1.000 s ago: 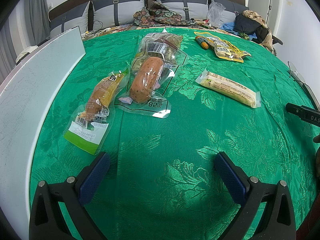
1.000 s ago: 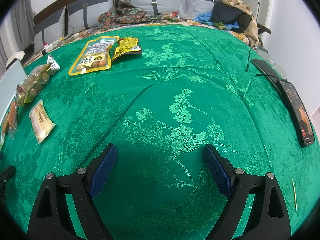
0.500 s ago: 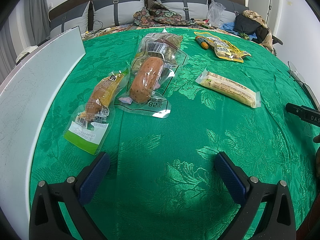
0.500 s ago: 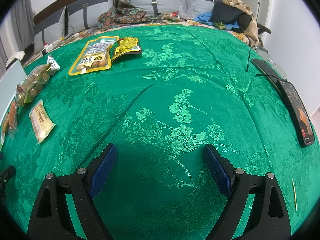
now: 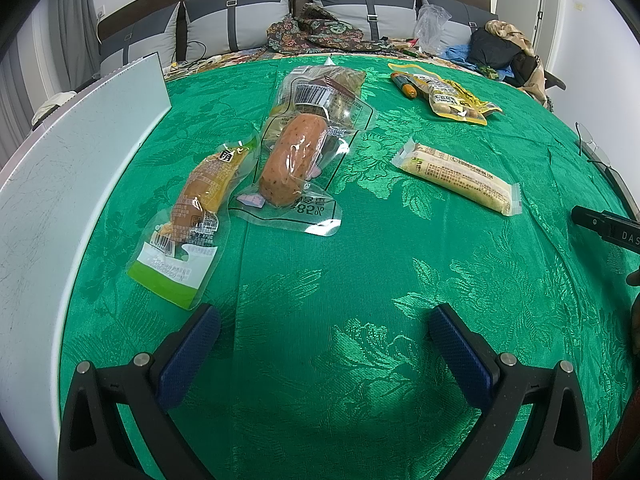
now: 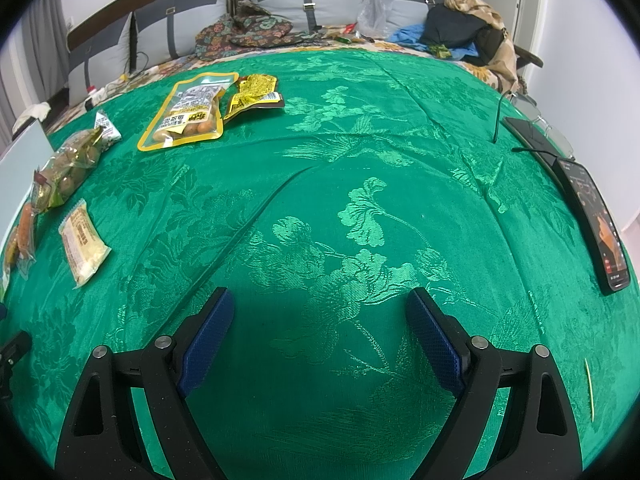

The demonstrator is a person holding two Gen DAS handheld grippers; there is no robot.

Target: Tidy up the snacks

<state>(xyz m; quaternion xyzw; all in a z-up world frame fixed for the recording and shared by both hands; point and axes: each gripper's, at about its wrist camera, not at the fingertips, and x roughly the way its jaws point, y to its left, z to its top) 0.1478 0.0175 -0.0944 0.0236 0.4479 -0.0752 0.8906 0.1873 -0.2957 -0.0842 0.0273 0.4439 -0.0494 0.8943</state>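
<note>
While both grippers hover low over the green brocade cloth (image 5: 320,280), neither holds anything: the left gripper (image 5: 320,344) has its blue-padded fingers (image 5: 188,356) spread wide over bare fabric, and the right gripper (image 6: 320,328) likewise shows its fingers (image 6: 434,340) set well apart with only the flower pattern between them. The snacks lie ahead of the left gripper. Nearest, just beyond its left finger, is a sausage pack with a green end (image 5: 188,220), lying lengthwise beside a white board (image 5: 60,184) that stands along the cloth's left edge. Touching that pack on its right is a clear pouch holding a thick pink sausage (image 5: 294,160), and a further clear packet with a barcode label (image 5: 320,96) overlaps the pouch's far end. To the right, apart from these, a long pale wrapped bar (image 5: 460,178) lies at a slant. Farther back sits a yellow-edged pouch of small round snacks (image 5: 452,100), with what seems to be a small orange stick (image 5: 404,86) beside it, though it is too small to tell for sure. In the right wrist view the yellow-edged pouch rests against a crumpled yellow wrapper (image 6: 254,94), and the other packs sit at the far left edge. A dark phone (image 6: 596,224) with a lit screen lies at the cloth's right edge, well apart from the snacks. Grey cushions (image 5: 236,20) line the back.
</note>
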